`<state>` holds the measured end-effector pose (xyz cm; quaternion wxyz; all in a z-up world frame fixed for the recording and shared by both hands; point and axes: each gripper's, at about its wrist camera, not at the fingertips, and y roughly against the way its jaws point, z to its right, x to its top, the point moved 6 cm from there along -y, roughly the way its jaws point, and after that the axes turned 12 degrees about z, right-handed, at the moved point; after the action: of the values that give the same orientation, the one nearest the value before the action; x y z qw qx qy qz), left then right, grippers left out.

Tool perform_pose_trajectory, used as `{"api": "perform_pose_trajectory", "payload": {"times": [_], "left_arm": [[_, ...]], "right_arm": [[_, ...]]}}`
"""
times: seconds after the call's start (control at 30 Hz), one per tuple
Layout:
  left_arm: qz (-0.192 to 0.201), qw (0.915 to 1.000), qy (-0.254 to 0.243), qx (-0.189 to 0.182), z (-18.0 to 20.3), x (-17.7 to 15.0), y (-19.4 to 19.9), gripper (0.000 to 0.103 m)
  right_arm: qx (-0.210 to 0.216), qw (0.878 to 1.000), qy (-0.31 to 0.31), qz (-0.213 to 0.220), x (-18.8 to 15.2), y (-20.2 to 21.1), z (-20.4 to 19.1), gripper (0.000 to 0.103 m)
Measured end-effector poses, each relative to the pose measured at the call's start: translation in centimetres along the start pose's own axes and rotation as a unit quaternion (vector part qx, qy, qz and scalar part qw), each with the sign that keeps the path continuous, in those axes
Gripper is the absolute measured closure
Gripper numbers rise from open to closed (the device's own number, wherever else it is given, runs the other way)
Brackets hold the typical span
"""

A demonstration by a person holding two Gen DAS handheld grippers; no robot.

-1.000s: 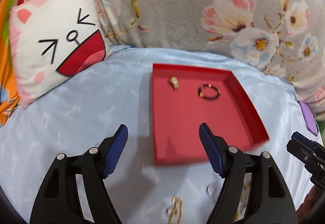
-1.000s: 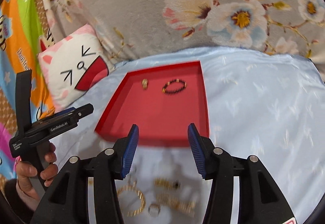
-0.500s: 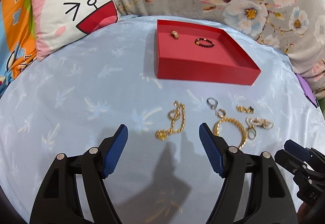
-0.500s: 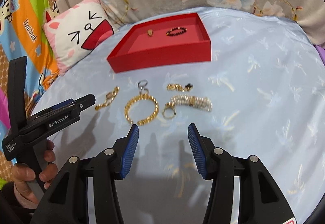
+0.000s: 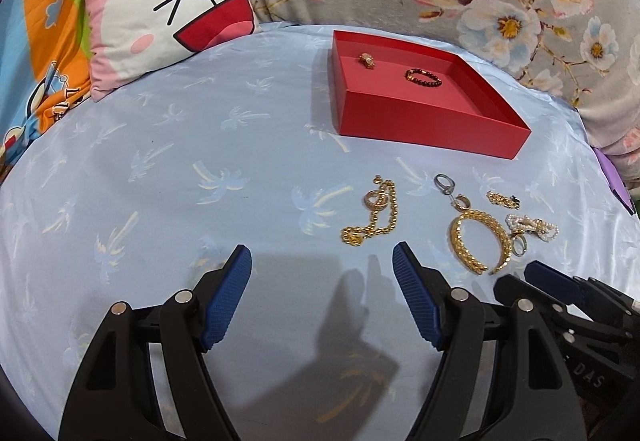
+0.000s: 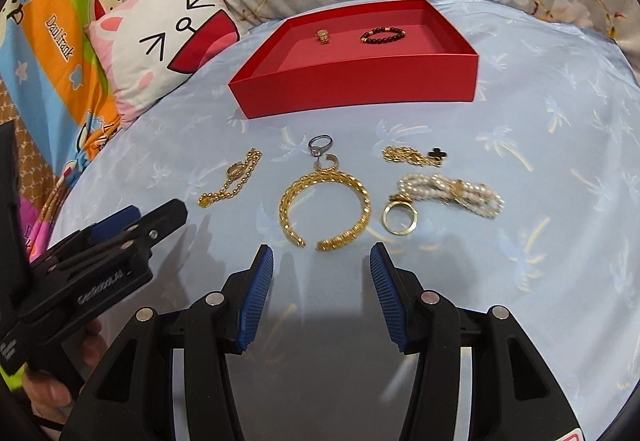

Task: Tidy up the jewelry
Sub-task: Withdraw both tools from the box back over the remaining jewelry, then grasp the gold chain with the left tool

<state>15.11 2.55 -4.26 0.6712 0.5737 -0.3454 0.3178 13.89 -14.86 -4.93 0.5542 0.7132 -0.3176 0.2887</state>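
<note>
Jewelry lies loose on the pale blue sheet [image 6: 540,129]: a gold bangle [image 6: 325,205], gold chain [image 6: 232,181], pearl bracelet [image 6: 452,193] and rings. Behind them, the red tray [image 6: 360,85] holds 2 pieces. Left tongs [image 5: 322,271] and right tongs [image 6: 322,263] both stand wide, empty, just short of the pieces.

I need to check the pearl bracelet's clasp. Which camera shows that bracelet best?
The right wrist view: the pearl bracelet lies large and unobstructed ahead of the gripper, gold centrepiece visible. In the left wrist view it sits small near the right edge, detail unclear.
</note>
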Motion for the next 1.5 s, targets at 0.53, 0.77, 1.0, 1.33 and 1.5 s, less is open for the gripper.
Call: {"api": "perform_pose_trajectory", "payload": {"times": [0.53,0.77,1.0,1.33,1.5], "left_arm": [[-0.007,0.9999,0.009,-0.004,-1.3,-0.4,-0.5,0.032],[-0.009,0.9999,0.009,-0.005,-1.3,-0.4,-0.6,0.032],[-0.009,0.9998,0.006,-0.017,-0.7,-0.3,-0.9,0.032],[-0.025,0.9979,-0.031,-0.050,2.5,0.0,-2.6,0.042],[-0.033,0.9968,-0.044,-0.057,3.5,0.4,-3.7,0.056]], "right_arm": [[-0.038,0.998,0.041,0.000,1.4,-3.3,-1.5,0.046],[-0.050,0.997,0.062,0.004,1.7,-3.9,-1.7,0.048],[-0.037,0.998,0.039,0.018,1.7,-2.1,-0.9,0.049],[-0.039,0.998,0.002,0.041,1.8,3.0,1.9,0.049],[-0.039,0.998,-0.010,0.046,2.1,3.9,2.8,0.049]]}}
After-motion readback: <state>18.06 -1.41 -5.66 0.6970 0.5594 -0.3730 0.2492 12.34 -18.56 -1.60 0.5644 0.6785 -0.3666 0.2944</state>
